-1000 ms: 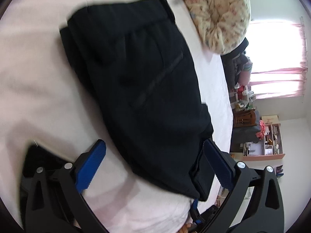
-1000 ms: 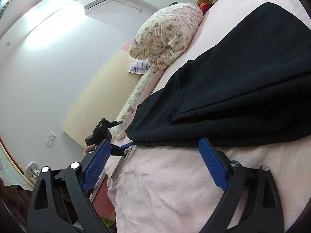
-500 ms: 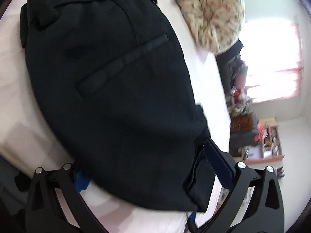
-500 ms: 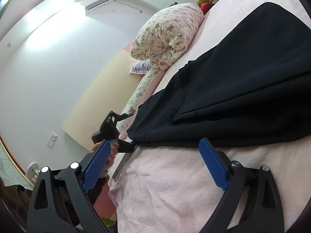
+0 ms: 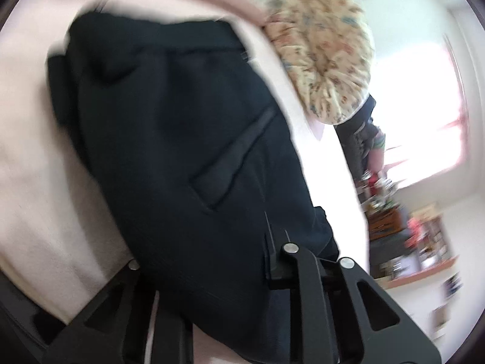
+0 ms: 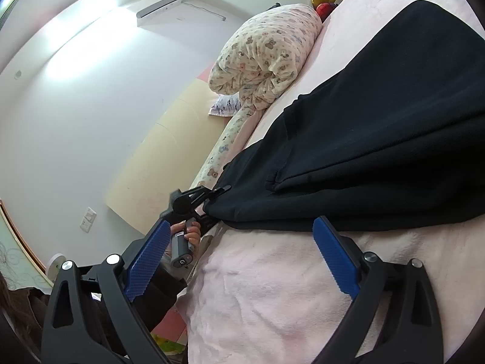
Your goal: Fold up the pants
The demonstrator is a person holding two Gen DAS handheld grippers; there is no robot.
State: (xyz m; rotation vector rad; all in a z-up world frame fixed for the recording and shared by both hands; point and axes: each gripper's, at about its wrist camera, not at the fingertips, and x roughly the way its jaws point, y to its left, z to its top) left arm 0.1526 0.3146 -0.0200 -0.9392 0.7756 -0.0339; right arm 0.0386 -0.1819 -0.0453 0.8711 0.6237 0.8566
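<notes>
My left gripper [image 6: 216,201] angles down at the bed [image 6: 272,288] edge, jaws just closed onto the near corner of the one black pants [image 5: 188,151] lying folded there; my right gripper [image 6: 242,261] hovers level, jaws wide, empty, before one pillow [image 6: 266,51]

a bed [image 6: 272,288] covered in a pale pink fleecy sheet carries black pants [image 6: 379,139] lying folded across it, reaching its near corner; a bundled bear-print quilt [image 6: 266,57] rests along its far edge, beside the wall
</notes>
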